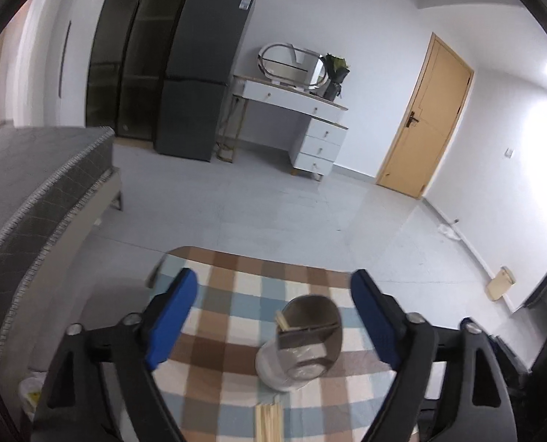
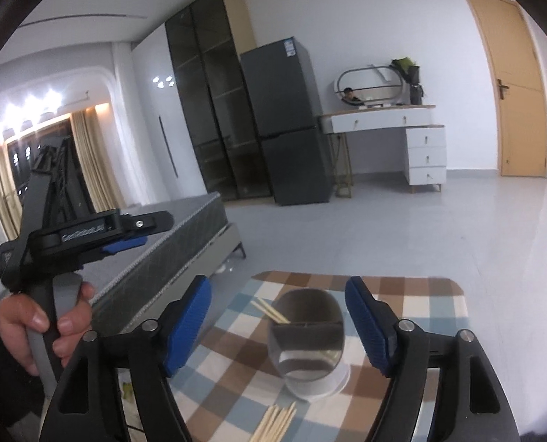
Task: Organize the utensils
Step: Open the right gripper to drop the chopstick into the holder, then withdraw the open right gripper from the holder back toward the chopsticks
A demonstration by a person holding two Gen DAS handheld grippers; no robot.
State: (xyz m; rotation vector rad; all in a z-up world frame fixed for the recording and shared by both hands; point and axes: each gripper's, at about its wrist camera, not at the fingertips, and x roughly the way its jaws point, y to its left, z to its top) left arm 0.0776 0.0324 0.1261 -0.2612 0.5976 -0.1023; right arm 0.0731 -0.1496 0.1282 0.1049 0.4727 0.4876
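- The left claw [image 1: 273, 316] is wide open and holds nothing. It hangs over the bench [image 1: 236, 276], which wears a checked cloth.
- The right claw [image 2: 279, 326] is wide open too, and it is empty as well.
- A metal cup [image 2: 306, 342] stands upright on the bench, and in both views it sits between the blue fingers [image 2: 189, 324] without touching them.
- A pair of chopsticks [image 2: 271, 311] is already in the cup, leaning out over its left rim.
- More loose chopsticks [image 2: 277, 421] lie flat in a bunch on the cloth, just in front of the cup (closer to the person).
- I think the step now is to pick up those loose sticks and drop them in the cup.
- To do it well, a claw should come down low over the bunch and turn so its fingers cross the sticks, not run along them.
- It should pinch near the middle of the sticks, so they do not tip.
- Thin sticks can slip or fan out, so the squeeze should be slow and firm.
- The cup looks easy to knock over, so the sticks should go in from above, ends first.
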